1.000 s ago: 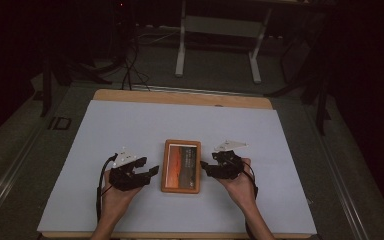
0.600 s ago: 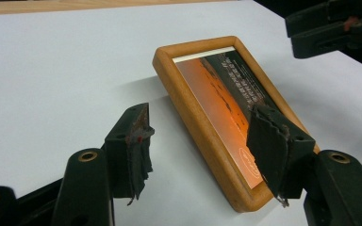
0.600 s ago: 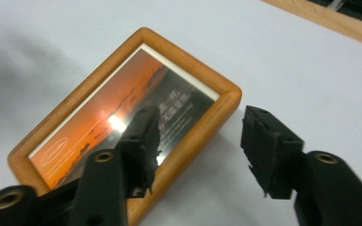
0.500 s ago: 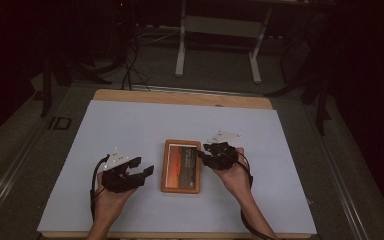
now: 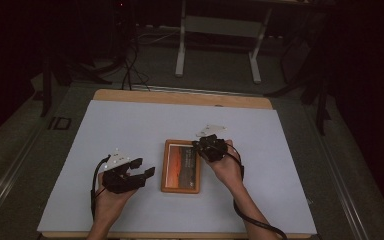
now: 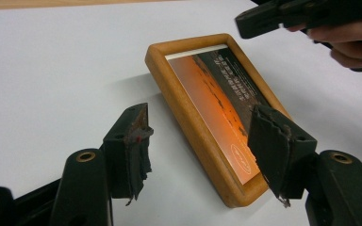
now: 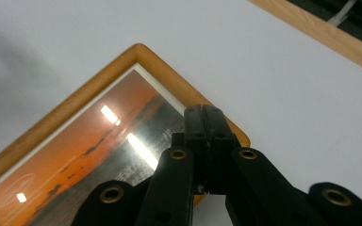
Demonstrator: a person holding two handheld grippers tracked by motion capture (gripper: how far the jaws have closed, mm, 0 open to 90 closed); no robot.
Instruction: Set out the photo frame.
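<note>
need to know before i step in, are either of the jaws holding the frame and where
Nothing is held. The left gripper stands open beside the frame, not touching it. The right gripper has just closed with nothing between its jaws, over the frame's top right corner.

A dim lab or recording room: a table with a wooden edge and plain white cover stands on grey carpet, cables trail across the floor behind it, and a white metal stand occupies the dark background.
</note>
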